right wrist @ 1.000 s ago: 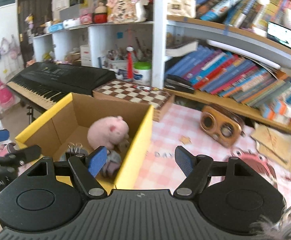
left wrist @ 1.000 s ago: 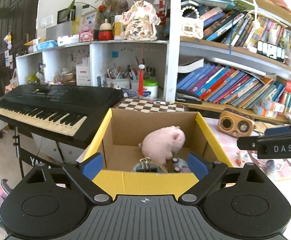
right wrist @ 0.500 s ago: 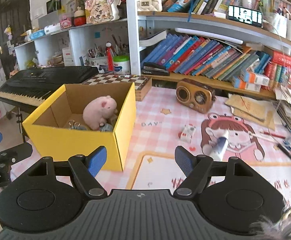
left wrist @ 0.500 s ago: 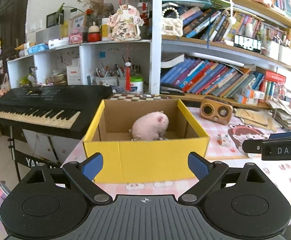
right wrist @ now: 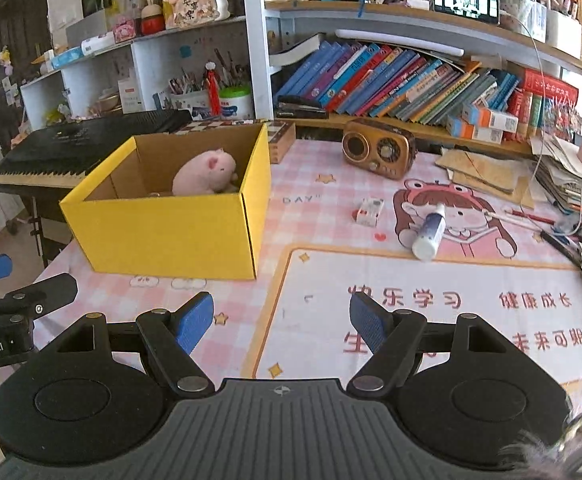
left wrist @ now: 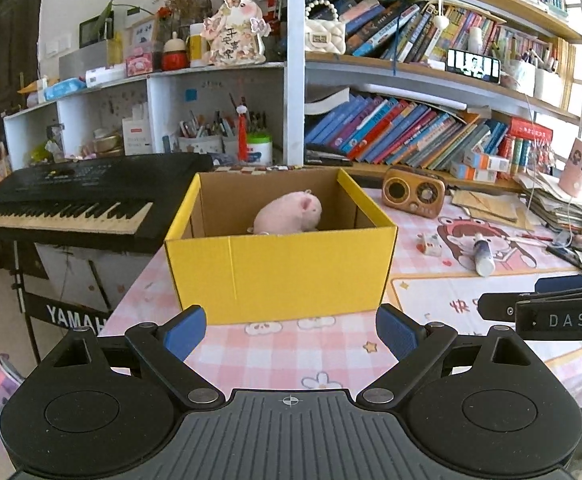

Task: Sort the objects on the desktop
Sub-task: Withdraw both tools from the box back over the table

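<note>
A yellow cardboard box point(left wrist: 279, 268) point(right wrist: 167, 232) stands at the left end of the pink desk mat. A pink plush pig point(left wrist: 289, 214) point(right wrist: 205, 172) lies inside it. My left gripper point(left wrist: 291, 332) is open and empty, in front of the box and apart from it. My right gripper point(right wrist: 281, 322) is open and empty, over the mat to the right of the box. A white bottle with a blue label point(right wrist: 431, 232) point(left wrist: 483, 254) and a small white carton point(right wrist: 369, 211) point(left wrist: 429, 245) lie on the mat, farther back on the right.
A wooden radio point(right wrist: 379, 148) stands at the back. A chessboard box point(right wrist: 279, 136) sits behind the yellow box. Papers and pens point(right wrist: 563, 196) pile up at the right edge. A black keyboard point(left wrist: 71, 200) stands left of the desk. Bookshelves line the back.
Both grippers have drawn back from above the box toward the desk's front edge. The box now looks smaller and farther away. Both stay open and empty.
</note>
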`<move>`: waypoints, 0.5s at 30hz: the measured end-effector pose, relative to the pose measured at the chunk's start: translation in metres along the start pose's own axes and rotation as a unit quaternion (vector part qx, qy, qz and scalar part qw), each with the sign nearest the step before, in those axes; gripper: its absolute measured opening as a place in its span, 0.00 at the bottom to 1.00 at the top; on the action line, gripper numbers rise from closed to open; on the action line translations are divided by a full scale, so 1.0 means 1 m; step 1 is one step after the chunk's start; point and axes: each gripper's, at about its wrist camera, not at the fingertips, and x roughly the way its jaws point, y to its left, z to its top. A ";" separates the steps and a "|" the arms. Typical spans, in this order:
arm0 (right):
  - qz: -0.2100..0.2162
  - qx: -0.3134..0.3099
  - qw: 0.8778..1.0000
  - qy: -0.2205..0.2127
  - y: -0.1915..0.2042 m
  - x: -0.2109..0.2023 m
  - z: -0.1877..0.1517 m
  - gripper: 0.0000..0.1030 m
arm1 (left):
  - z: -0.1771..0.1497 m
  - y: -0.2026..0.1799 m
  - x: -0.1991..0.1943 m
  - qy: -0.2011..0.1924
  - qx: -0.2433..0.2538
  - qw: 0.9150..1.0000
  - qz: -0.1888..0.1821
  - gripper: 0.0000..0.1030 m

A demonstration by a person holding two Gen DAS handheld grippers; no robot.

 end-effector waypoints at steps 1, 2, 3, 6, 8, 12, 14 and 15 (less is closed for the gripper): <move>-0.001 0.000 1.000 0.001 0.001 0.000 -0.002 0.72 | -0.002 0.000 -0.001 0.001 0.001 1.000 -0.001 0.91; -0.002 0.001 1.000 0.003 0.001 -0.001 -0.003 0.72 | -0.003 0.000 -0.002 0.003 0.001 1.000 -0.001 0.91; -0.003 0.001 1.000 0.004 0.002 -0.001 -0.006 0.72 | -0.004 0.000 -0.002 0.005 0.001 1.000 -0.002 0.91; -0.006 0.002 1.000 0.007 0.004 -0.003 -0.011 0.72 | -0.008 0.001 -0.004 0.009 0.002 1.000 -0.005 0.91; -0.007 0.003 1.000 0.009 0.006 -0.004 -0.014 0.72 | -0.010 0.001 -0.005 0.012 0.004 1.000 -0.007 0.91; -0.011 0.005 1.000 0.013 0.009 -0.006 -0.020 0.72 | -0.014 0.001 -0.006 0.015 0.002 1.000 -0.010 0.91; -0.014 0.007 1.000 0.015 0.010 -0.008 -0.024 0.72 | -0.015 0.001 -0.008 0.015 0.002 1.000 -0.011 0.91; -0.015 0.008 1.000 0.015 0.010 -0.009 -0.025 0.73 | -0.015 0.001 -0.008 0.015 0.002 1.000 -0.011 0.91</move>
